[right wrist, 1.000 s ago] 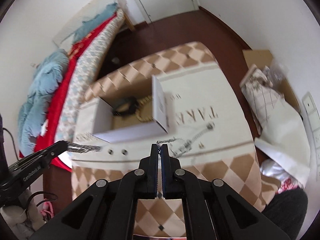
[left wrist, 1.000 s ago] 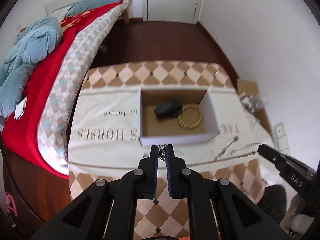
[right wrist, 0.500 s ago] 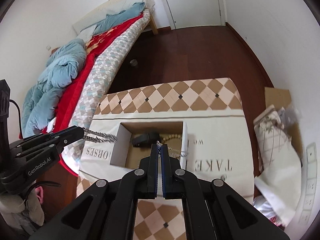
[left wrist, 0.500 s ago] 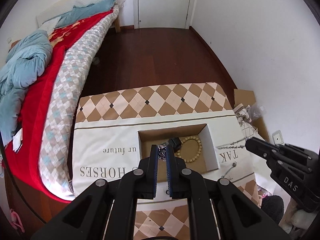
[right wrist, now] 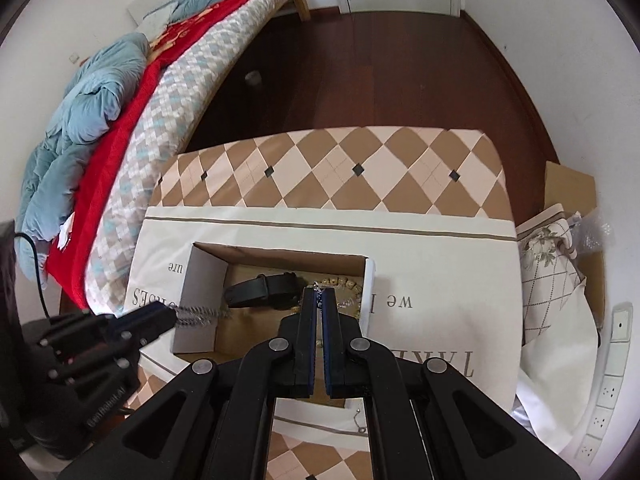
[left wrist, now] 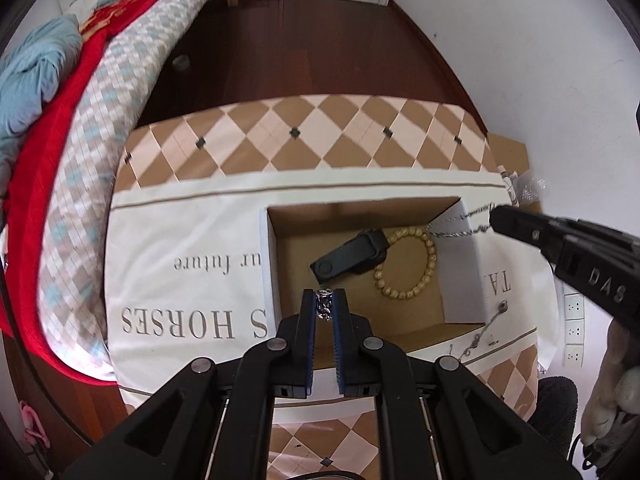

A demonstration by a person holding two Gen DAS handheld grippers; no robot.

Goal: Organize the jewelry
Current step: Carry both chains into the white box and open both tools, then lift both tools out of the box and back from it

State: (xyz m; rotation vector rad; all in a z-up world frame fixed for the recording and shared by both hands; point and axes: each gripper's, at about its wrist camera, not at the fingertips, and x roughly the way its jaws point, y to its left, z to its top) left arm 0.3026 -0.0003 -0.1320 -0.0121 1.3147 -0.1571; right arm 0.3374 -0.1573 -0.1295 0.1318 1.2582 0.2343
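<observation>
The bed (right wrist: 132, 128) with its red cover and blue duvet ran along one side of the room, and the counter (left wrist: 320, 148) stood right beside it under a checked cloth with a cream printed panel. An open cardboard box (left wrist: 460, 276) sat on that panel, nearer the counter's edge on the wall side than the bed side.

Inside the box lay a black strap-like item (left wrist: 350, 256) and a wooden bead bracelet (left wrist: 406, 264), the strap overlapping the bracelet's ring. Another thin chain (left wrist: 486, 330) lay loose on the cloth just outside the box, toward the near edge of the counter.

The left tool (left wrist: 323, 310) was pinched almost fully closed on one end of a silver chain (left wrist: 324, 306), sitting over the near wall of the box. The right tool (right wrist: 319, 304) was clamped just as tight on the chain's other end, over the box by the bracelet. In each camera's view the other tool's chain end (right wrist: 200, 314) looked blurred, so how the chain ran between them was hard to make out.
</observation>
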